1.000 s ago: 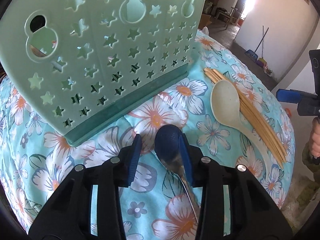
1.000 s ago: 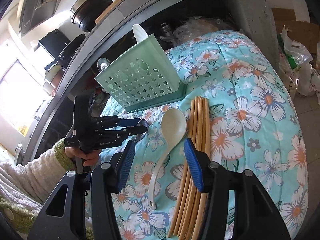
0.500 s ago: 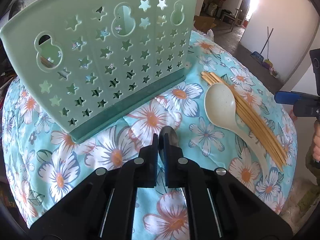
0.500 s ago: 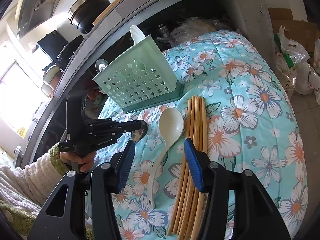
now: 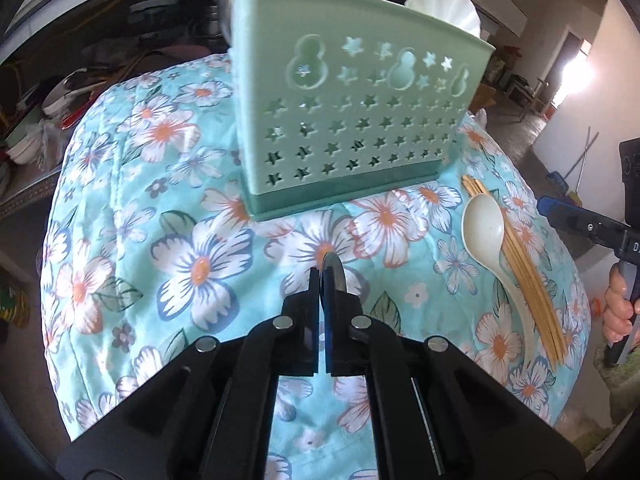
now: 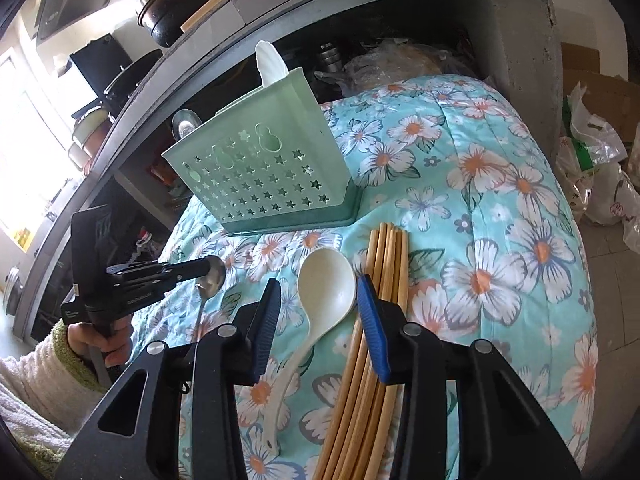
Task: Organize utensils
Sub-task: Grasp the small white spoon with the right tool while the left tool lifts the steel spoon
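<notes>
Both wrist views look steeply down along their own fingers, close over the floral cloth (image 5: pixel 200 264); both show the green basket (image 5: pixel 360 128) (image 6: pixel 260 176) ahead.

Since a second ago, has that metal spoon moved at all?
Yes. The metal spoon, flat on the floral cloth before, now hangs off it in the shut left gripper, bowl nearer the green holder.

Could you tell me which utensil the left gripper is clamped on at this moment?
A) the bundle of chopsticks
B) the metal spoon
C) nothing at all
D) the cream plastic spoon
B: the left gripper is shut on the bowl of the metal spoon, whose handle hangs below it, while the cream plastic spoon and the chopsticks lie on the floral cloth.
</notes>
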`<control>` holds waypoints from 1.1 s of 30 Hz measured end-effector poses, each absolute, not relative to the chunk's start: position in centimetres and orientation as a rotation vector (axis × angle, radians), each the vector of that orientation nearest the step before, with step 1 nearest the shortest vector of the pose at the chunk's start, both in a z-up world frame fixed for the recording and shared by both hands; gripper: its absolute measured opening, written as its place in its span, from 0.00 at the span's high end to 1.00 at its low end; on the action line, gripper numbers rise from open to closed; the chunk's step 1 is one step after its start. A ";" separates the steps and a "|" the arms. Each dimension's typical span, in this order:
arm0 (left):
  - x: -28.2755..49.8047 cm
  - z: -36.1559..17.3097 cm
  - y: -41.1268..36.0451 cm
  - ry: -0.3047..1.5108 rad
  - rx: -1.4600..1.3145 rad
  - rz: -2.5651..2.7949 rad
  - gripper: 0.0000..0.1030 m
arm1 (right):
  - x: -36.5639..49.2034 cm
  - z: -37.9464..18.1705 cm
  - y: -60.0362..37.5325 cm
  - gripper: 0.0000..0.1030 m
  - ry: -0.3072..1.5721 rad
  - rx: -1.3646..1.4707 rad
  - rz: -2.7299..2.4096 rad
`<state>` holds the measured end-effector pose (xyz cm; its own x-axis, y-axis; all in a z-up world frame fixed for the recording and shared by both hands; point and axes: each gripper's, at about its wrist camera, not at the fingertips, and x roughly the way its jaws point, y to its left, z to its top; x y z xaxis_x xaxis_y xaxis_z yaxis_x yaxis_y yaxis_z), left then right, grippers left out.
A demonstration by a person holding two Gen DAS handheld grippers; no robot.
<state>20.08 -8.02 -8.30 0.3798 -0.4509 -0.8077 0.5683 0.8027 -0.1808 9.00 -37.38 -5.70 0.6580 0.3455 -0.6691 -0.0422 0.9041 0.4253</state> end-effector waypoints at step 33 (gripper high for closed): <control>20.0 -6.0 -5.7 0.944 0.126 -0.426 0.99 | 15.4 -8.9 -34.0 0.92 0.990 0.113 0.254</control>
